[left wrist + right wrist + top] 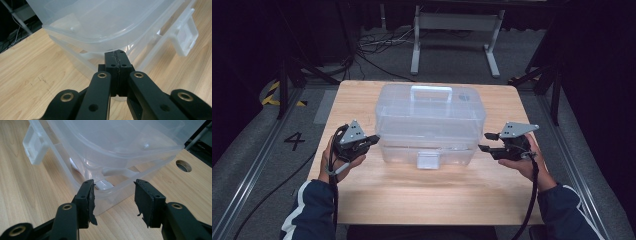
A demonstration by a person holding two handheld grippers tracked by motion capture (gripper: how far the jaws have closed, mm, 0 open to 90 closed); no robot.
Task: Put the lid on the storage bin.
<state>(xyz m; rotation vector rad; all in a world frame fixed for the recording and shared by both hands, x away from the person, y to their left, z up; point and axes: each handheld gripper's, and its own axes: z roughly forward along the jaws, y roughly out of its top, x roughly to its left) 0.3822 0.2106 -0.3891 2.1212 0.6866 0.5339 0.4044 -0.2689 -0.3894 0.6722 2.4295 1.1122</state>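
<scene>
A clear plastic storage box [430, 125] with a domed lid and a moulded carry handle [431, 93] sits in the middle of a wooden table [377, 195], its front latch [428, 160] facing the near edge. A person in dark blue sleeves with a white stripe holds a tool in each hand, one on either side of the box.

The left tool [373, 140] is at the box's left end, its two black pads pressed flat together with nothing between them; in the left gripper view the closed tips [117, 58] sit right at the seam where the lid's rim overhangs the base, though whether they touch the plastic cannot be told.

The right tool [488, 142] is just beside the box's right end. Its jaws stand partly apart and hold nothing; in the right gripper view the two pads [88, 195] frame the near right corner of the base, below the lid rim and a small white side tab [117, 172], without pressing on it.

A round cable hole [183, 165] is cut in the table to the right of the box. On the grey floor to the table's left is a painted numeral 4 [294, 141].
</scene>
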